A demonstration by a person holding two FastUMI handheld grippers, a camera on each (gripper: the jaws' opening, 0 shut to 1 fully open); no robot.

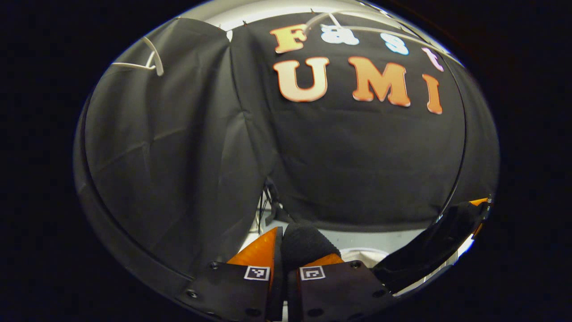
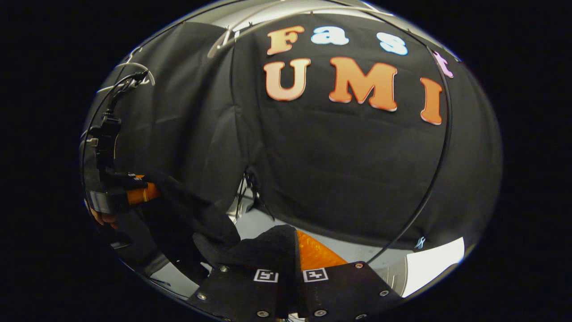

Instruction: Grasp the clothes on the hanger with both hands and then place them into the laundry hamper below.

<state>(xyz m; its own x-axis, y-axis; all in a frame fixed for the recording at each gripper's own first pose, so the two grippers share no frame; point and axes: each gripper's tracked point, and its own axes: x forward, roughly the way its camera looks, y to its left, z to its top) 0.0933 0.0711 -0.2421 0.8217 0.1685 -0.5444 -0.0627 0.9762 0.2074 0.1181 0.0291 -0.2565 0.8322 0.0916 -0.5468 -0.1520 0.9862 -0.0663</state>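
Note:
A black garment (image 1: 308, 243) is pinched between the fingers of my left gripper (image 1: 292, 245), which is shut on it. From there the cloth stretches right as a dark band (image 1: 424, 250) to the other gripper (image 1: 481, 203) at the edge. In the right gripper view the same garment (image 2: 263, 248) bunches between the fingers of my right gripper (image 2: 292, 246), shut on it, and drapes over one finger. It runs left to the left gripper (image 2: 140, 194), held by a hand (image 2: 102, 218). A bare white hanger (image 1: 152, 62) hangs at the upper left.
A white rounded rim (image 1: 362, 255) lies below the stretched cloth, over pale grey floor (image 2: 263, 223). A bright white surface (image 2: 429, 264) shows at lower right. A white rail (image 1: 371, 31) runs along the top. Dark cables (image 1: 263, 205) hang in the gap between the wall cloths.

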